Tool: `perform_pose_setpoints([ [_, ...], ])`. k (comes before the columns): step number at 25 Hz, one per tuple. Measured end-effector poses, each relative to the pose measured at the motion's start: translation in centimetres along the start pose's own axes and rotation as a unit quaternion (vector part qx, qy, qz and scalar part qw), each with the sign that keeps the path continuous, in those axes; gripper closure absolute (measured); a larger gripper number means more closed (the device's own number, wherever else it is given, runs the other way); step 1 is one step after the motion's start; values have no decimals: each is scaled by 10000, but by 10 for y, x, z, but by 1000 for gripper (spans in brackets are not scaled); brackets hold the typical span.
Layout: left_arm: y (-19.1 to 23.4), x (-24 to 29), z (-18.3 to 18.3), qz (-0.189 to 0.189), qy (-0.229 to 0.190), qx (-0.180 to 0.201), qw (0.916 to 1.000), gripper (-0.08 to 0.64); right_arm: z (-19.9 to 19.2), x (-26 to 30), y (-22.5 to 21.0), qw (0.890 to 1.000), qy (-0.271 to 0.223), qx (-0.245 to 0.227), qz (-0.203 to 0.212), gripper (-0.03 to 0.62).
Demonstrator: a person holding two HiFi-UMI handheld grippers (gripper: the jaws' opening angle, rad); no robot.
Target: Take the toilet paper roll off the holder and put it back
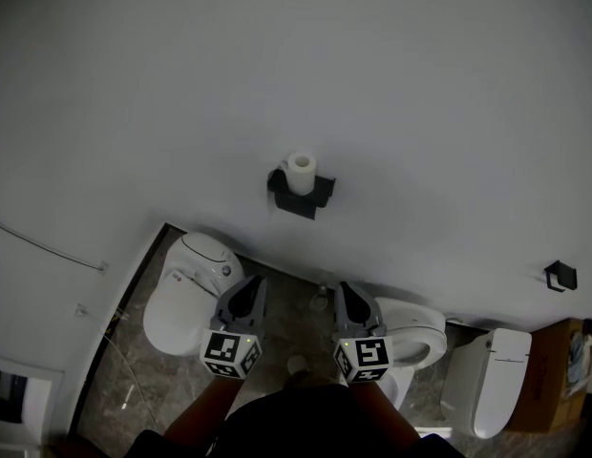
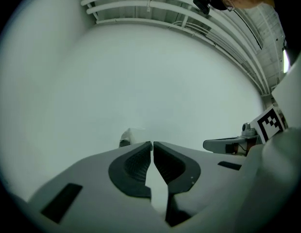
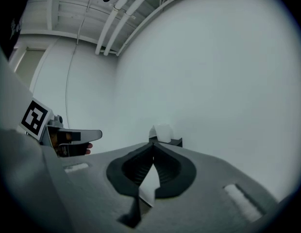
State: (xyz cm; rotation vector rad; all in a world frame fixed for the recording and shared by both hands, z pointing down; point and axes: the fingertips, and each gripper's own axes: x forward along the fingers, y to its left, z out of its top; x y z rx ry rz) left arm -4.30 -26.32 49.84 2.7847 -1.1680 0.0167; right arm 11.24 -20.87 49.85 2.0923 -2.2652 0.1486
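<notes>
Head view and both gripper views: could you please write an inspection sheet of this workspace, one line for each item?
Surface: white wall, plain.
Job's things: toilet paper roll on its black holder, untouched.
Clutter: cardboard box at far right.
Grippers: left gripper and right gripper both shut, empty, away from the roll.
Cables: thin cable along the wall at left.
Surroundings: three toilets below the holder; second holder at right, no roll on it; dark stone floor.
</notes>
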Motion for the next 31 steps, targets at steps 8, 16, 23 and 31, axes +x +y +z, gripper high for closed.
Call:
perform_pose_setpoints([
  [8,-1,-58,-13,143,104,232,9996,541,-8,-28,39,9999,-26,-25,118,595],
  [16,-4,-111,-18,197,64,149,9997,543,-18,-60,68,10000,-9,19,55,595],
  [23,-19,-135,-18,75,14,158,9998,543,-23,-87,81,10000,25,-30,-11,595],
  [31,-15,-143,-18,66,-21,82,9999,543,-15,-95,87,9997,-75,-236,-26,595],
])
